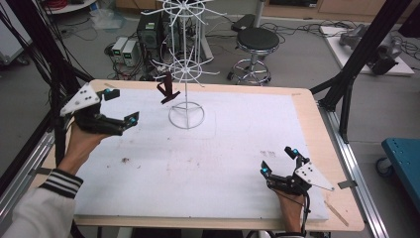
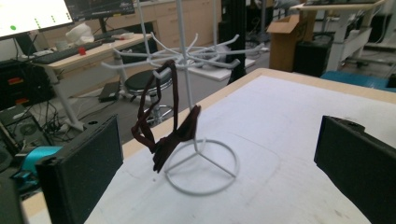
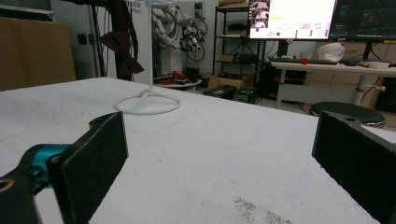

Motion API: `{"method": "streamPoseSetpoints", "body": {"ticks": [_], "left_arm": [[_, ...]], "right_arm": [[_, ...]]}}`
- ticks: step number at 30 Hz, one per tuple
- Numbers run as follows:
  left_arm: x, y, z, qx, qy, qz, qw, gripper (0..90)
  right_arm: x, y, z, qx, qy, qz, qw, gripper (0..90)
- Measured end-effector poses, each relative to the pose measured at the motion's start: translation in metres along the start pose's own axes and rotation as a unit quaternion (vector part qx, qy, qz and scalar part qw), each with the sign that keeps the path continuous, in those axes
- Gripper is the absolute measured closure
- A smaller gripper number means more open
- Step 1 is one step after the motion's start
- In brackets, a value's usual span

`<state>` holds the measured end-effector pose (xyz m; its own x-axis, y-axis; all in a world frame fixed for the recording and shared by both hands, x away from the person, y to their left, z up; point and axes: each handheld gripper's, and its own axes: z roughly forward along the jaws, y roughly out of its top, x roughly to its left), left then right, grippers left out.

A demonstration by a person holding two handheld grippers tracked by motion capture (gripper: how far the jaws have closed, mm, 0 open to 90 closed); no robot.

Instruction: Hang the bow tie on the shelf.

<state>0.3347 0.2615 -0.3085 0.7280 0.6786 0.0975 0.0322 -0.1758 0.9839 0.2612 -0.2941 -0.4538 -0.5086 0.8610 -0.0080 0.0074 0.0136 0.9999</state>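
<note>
A white wire rack (image 1: 186,115) stands at the back middle of the white mat. A dark maroon bow tie (image 1: 167,91) hangs from one of its lower hooks, clear of the mat. My left gripper (image 1: 121,106) is at the table's left, pointing toward the rack, open and with nothing between its jaws. In the left gripper view the bow tie (image 2: 166,135) dangles beside the rack's pole (image 2: 185,65), ahead of the wide-apart jaws. My right gripper (image 1: 278,160) rests near the front right, open and empty. In the right gripper view the rack's base (image 3: 148,103) and the bow tie (image 3: 122,46) are far off.
The white mat (image 1: 223,148) covers most of the wooden table (image 1: 317,129). A black stool (image 1: 256,39) and computer boxes (image 1: 126,49) stand on the floor behind. Black frame posts (image 1: 346,99) flank the table, and a blue cart (image 1: 403,153) is at the right.
</note>
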Motion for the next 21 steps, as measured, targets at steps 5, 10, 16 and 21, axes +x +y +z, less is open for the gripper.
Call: {"method": "streamPoseSetpoints", "body": {"ticks": [5, 10, 16, 21], "left_arm": [[-0.007, -0.031, -0.022, -0.014, -0.002, -0.003, 0.9999, 1.7], [-0.014, -0.057, -0.034, -0.025, 0.013, -0.013, 0.9995, 1.7], [-0.023, -0.089, -0.047, -0.053, 0.021, -0.025, 0.9981, 1.7], [-0.029, -0.114, -0.050, -0.058, 0.020, -0.035, 0.9975, 1.7]], "right_arm": [[0.001, 0.000, 0.000, 0.001, -0.002, -0.006, 1.0000, 2.7], [0.000, 0.000, 0.000, 0.000, -0.002, -0.006, 1.0000, 2.7], [0.001, 0.000, 0.000, 0.000, -0.002, -0.005, 1.0000, 2.7], [0.000, 0.000, 0.000, -0.002, -0.002, -0.007, 1.0000, 2.7]]}}
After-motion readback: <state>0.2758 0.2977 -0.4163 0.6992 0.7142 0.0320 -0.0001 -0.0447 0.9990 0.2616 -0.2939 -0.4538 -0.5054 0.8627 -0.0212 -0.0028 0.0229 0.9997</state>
